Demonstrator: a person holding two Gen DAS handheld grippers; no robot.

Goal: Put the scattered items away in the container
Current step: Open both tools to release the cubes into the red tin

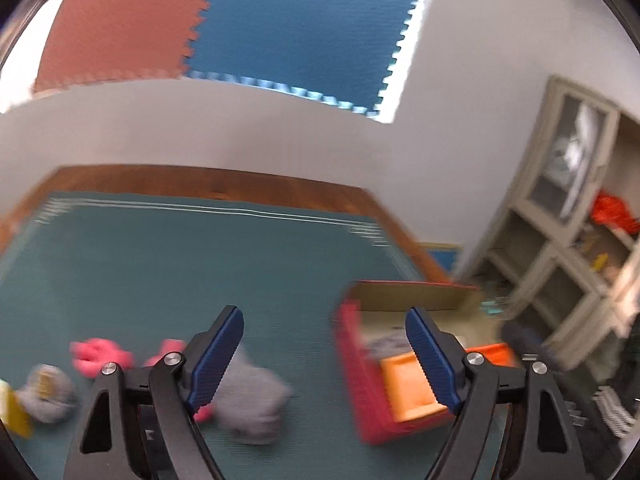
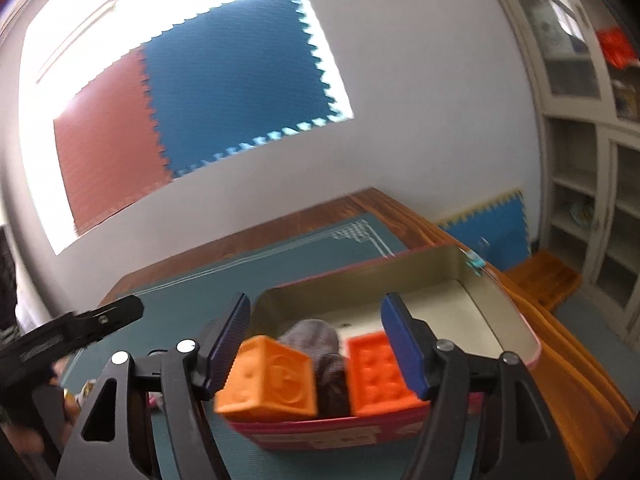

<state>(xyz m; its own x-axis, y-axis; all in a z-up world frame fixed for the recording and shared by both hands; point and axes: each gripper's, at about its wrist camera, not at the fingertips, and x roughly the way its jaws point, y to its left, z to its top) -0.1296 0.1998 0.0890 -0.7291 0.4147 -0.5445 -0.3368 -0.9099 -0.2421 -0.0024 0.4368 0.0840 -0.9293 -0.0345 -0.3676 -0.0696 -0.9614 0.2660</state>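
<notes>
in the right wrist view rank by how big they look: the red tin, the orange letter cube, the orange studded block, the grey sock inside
1. Red rectangular tin container, clearly largest.
2. Orange embossed cube.
3. Orange-red studded block; close to the cube, and a gripper finger hides part of it, so that order is unsure.
4. Grey knitted sock, mostly hidden.

mat open, container's far half free

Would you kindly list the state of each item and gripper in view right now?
Left gripper: open, holding nothing.
Right gripper: open, above the tin.
Red tin: lidless, partly filled.
Orange cube: in the tin, tilted.
Orange studded block: in the tin, on edge.
Grey sock: crumpled on the mat, outside the tin.
Pink item: on the mat, outside the tin.
</notes>
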